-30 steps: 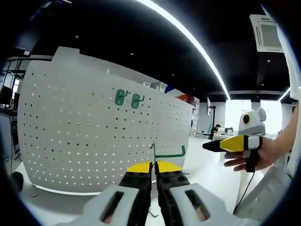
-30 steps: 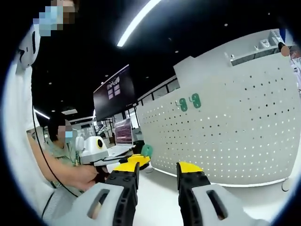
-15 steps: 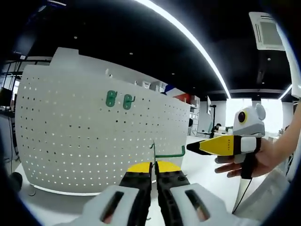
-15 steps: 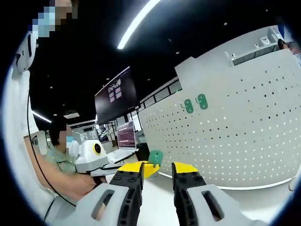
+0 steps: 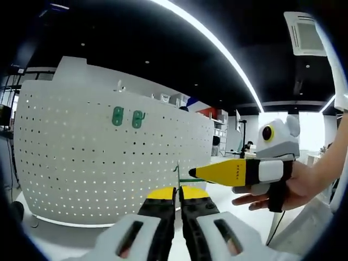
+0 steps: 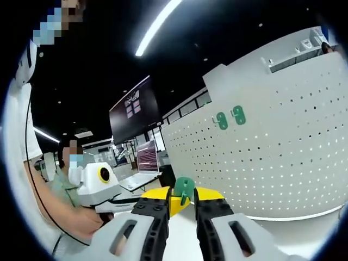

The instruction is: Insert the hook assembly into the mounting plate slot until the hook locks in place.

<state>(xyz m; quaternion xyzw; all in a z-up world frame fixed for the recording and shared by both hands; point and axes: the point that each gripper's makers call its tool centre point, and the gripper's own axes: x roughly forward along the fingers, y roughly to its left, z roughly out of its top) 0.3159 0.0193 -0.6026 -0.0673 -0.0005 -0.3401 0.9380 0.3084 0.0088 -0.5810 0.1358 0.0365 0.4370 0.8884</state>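
Two green hooks (image 5: 126, 116) sit on the pegboard (image 5: 81, 157), upper left in the left gripper view. The left gripper (image 5: 178, 194) pinches a third hook (image 5: 191, 175) at lower centre; the right gripper (image 5: 202, 174), its jaws nearly together, touches its tip.

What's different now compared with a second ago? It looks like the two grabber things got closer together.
Yes. The right gripper moved in toward the left gripper, its yellow tips now reaching the green hook held there, and its jaws narrowed around the hook's green head. The left gripper stayed shut on the hook. The white pegboard and its two mounted green hooks stayed put.
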